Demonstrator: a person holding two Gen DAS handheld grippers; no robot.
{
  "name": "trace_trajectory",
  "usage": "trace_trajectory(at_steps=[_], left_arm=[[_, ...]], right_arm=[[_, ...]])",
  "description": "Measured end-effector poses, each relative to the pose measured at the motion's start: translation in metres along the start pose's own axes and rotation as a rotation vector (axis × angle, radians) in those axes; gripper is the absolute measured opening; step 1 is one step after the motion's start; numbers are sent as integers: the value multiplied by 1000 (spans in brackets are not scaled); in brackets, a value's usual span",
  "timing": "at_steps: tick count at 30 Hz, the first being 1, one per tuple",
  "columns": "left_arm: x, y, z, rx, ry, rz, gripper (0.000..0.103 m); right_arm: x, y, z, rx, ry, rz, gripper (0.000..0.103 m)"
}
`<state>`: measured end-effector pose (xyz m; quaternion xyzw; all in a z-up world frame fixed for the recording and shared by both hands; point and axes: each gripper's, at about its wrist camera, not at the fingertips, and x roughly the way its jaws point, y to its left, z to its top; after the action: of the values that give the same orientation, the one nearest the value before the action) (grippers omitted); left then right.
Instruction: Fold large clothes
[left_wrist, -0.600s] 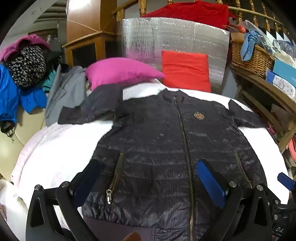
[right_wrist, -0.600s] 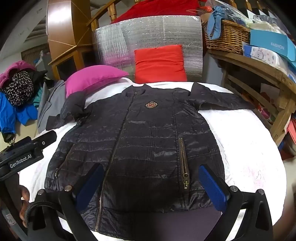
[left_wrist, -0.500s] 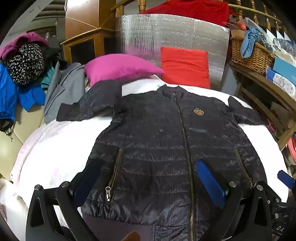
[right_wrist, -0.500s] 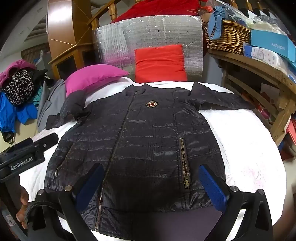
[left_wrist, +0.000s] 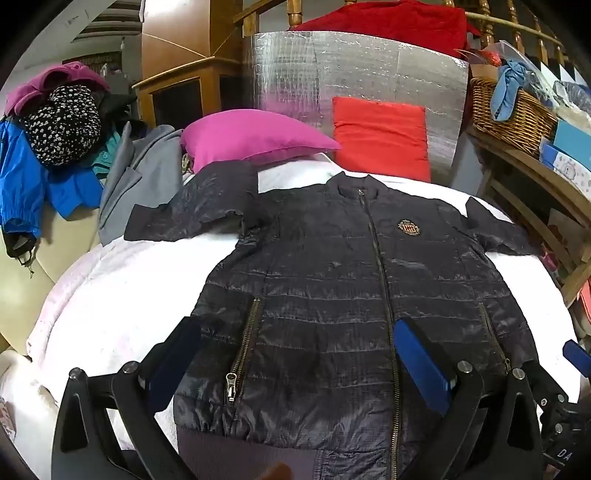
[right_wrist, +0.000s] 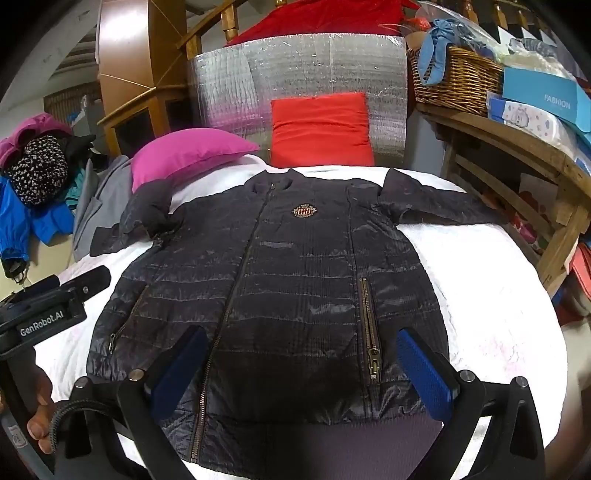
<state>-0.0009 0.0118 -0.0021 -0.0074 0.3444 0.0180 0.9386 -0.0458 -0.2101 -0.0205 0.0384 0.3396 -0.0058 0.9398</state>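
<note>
two grippers hovered over the near hem of a dark quilted jacket (left_wrist: 332, 295), and both were spread wide with nothing between the blue pads. the left gripper (left_wrist: 299, 358) was above the lower left part of the jacket, near the pocket zipper (left_wrist: 242, 350), and i could not tell for sure if its fingertips touched the cloth or only floated over it. the right gripper (right_wrist: 303, 362) was above the lower right part, with the other pocket zipper (right_wrist: 371, 332) between its fingers. in the right wrist view the body of the left gripper, with white lettering on it, showed at the left edge, and a hand (right_wrist: 38, 417) held it from below.

the jacket lay flat, front up and zipped closed, on a white bed cover (left_wrist: 122, 288). its collar pointed away from the cameras, toward a pink pillow (left_wrist: 255, 138) and a red cushion (left_wrist: 380, 138). a small badge (right_wrist: 304, 211) sat on the chest. both sleeves were stretched out to the sides; the left one ended just beside the pink pillow, and the right one reached toward a wooden shelf (right_wrist: 517, 147).

behind the cushion stood a silver foil panel (left_wrist: 354, 77). a wicker basket (right_wrist: 456, 86) sat on the shelf, and a pile of clothes (left_wrist: 48, 140) lay well apart to the left of the bed.
</note>
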Motion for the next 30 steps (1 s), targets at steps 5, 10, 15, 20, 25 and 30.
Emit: trace_trajectory(at_steps=[5, 10, 15, 20, 25, 30], left_arm=[[0, -1, -1, 8, 0, 5, 103], [2, -2, -2, 14, 9, 3, 103], [5, -2, -3, 12, 19, -1, 103], [6, -1, -4, 11, 24, -1, 103], [6, -1, -6, 9, 29, -2, 103], [6, -1, -7, 10, 31, -4, 103]], right_arm=[[-1, -1, 2, -3, -5, -6, 103], [-1, -1, 2, -4, -10, -7, 103], [-1, 0, 2, -7, -15, -10, 103], [-1, 0, 4, -6, -19, -16, 103], [-1, -1, 6, 0, -24, -20, 103], [-2, -1, 6, -1, -26, -20, 103]])
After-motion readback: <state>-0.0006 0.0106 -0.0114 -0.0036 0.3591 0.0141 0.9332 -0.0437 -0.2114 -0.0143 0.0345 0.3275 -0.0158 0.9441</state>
